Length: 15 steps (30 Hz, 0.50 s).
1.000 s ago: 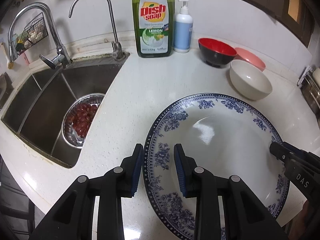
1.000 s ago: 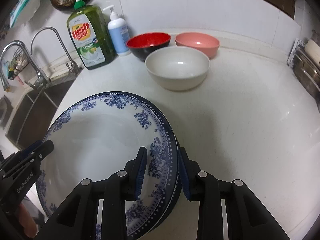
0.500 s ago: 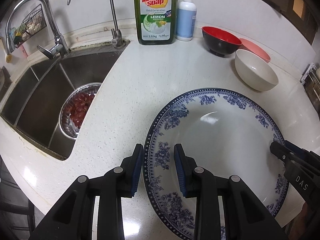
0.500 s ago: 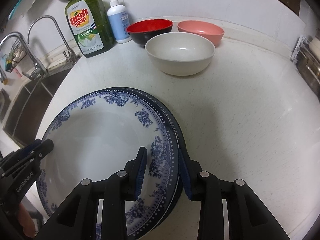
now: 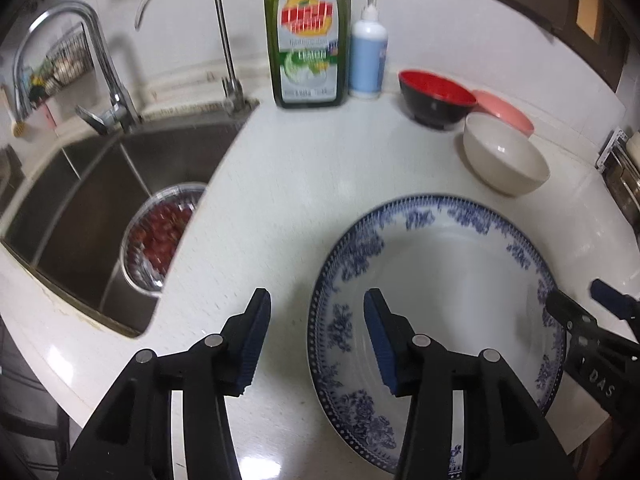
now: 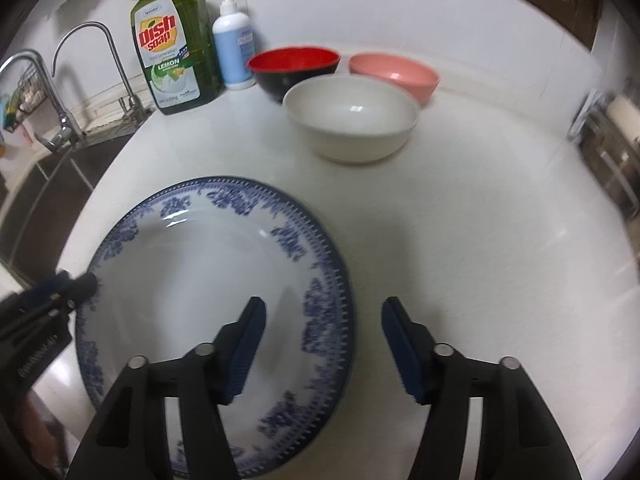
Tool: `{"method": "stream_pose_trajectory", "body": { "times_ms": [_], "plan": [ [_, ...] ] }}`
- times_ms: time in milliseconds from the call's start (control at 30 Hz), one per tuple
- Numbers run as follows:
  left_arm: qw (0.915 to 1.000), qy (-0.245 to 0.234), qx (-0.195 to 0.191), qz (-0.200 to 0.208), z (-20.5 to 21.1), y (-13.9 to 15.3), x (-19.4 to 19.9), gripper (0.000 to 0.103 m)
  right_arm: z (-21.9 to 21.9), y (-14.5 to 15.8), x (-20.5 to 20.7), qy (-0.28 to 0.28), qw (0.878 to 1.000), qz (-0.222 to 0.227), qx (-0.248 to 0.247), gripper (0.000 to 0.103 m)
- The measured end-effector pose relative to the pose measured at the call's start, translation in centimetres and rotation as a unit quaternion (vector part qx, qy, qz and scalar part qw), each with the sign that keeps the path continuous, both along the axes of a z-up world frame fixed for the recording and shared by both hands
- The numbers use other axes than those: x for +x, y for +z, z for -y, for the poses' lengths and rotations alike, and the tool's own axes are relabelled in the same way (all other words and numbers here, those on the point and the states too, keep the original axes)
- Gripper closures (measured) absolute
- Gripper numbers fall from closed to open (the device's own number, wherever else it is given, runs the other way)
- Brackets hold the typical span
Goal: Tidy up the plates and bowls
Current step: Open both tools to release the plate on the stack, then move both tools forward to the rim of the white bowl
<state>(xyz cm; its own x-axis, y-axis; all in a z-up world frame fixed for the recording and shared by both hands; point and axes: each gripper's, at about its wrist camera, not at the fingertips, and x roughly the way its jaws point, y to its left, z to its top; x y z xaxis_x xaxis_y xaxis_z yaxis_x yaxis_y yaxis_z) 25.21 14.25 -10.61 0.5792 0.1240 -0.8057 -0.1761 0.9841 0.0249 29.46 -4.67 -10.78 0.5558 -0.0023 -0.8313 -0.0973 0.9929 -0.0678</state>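
Two tools (image 5: 316, 344) (image 6: 324, 350), both just-widened astride the plate (image 5: 440, 300) rim, on white speckled countertop (image 5: 272, 216) beside steel sink (image 5: 100, 208).

You are looking at a white plate (image 6: 192, 288) wearing a blue floral border with a ring of small blue dashes at its rim. The tongs you are holding, left (image 5: 316, 340) and right (image 6: 322, 350), are showing black arms with dark blue ribbed pads (image 6: 404, 352). The table (image 6: 460, 240) is showing white with fine speckles. Behind the plate, a cream bowl (image 6: 352, 116) is sitting with a pink bowl (image 6: 394, 74) and a bowl that is black outside and red inside (image 6: 294, 66). The dish soap bottle (image 6: 176, 48) is glowing green, with a red and yellow label, and the pump bottle (image 6: 232, 48) is showing pale blue with a white top.
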Motion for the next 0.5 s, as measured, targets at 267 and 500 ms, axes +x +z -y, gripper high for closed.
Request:
{"method": "stream_pose_trajectory", "body": {
  "times_ms": [267, 500],
  "plan": [
    [0.9977, -0.021, 0.025, 0.059, 1.1, 3.2, -0.2, 0.044, 1.1, 3.6, -1.7, -0.015, 0.996, 0.084, 0.003, 0.026],
    [0.9948, -0.033, 0.043, 0.086, 2.1, 4.4, 0.1, 0.037, 1.1, 4.6, -2.0, -0.003, 0.991, 0.131, -0.018, 0.026]
  ]
}}
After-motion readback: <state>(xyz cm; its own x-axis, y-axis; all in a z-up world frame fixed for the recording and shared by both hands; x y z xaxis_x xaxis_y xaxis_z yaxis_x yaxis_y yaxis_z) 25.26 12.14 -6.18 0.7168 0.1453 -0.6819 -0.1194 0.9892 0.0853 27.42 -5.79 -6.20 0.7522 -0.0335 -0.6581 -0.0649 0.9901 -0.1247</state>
